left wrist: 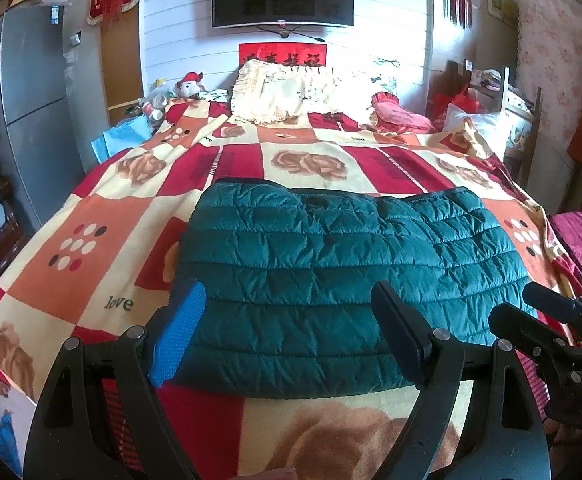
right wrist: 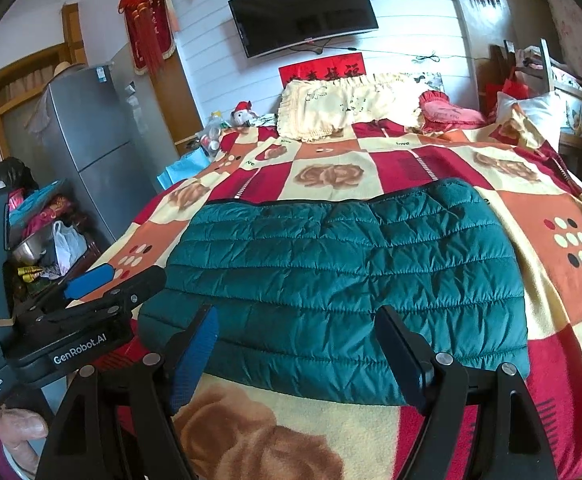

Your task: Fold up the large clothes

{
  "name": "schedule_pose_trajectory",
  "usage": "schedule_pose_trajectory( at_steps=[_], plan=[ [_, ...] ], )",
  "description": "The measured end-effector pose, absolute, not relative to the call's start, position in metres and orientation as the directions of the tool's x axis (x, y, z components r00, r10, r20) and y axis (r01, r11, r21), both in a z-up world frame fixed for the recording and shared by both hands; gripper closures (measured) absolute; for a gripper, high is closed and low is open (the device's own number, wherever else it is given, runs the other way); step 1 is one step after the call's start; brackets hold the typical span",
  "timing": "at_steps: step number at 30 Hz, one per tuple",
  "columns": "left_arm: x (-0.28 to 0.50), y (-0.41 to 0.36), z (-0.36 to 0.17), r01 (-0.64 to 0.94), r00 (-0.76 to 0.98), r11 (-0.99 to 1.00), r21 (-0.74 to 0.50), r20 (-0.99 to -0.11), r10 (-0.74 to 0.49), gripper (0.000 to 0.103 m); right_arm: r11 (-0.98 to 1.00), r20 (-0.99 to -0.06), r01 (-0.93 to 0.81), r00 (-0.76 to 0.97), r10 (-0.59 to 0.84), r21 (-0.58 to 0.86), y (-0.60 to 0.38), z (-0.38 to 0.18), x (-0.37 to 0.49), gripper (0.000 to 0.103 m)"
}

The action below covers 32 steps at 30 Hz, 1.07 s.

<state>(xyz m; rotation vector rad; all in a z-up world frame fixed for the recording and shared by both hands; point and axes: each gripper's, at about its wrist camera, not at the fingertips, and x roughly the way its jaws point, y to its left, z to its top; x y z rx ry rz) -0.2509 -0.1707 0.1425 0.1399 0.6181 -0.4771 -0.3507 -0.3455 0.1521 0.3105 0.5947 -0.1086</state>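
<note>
Jacket: my folded teal quilted jacket (left wrist: 331, 276) lies mid-frame on the patterned blanket (left wrist: 91, 248).
Left gripper (left wrist: 287, 336): jaws wide, gripping nothing.
Right gripper (right wrist: 295, 356): likewise spread, empty.

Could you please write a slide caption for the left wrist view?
Open left gripper poised above a folded teal quilted jacket on a red-and-cream patterned blanket.

— How are the two grippers standing?
— The left gripper (left wrist: 287, 328) is spreading its jaws wide, gripping nothing, pointing down at a slant near the bed's near edge.
— And the other?
— The right gripper (right wrist: 297, 354) is gaping wide too, empty, tilting downward just beside the left one. A hand (right wrist: 25, 438) is showing under the left gripper's body.
</note>
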Motion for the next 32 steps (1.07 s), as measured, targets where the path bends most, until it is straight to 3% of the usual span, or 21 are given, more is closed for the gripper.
schedule_pose_trajectory(
  at_steps=[32],
  plan=[
    [-0.237,-0.17,0.124,0.474,0.675,0.879,-0.048,-0.621,-0.398,0.018,0.948,-0.602,0.211,0.798,-0.025,0.239,-0.348,0.141,-0.337,0.025]
  ],
)
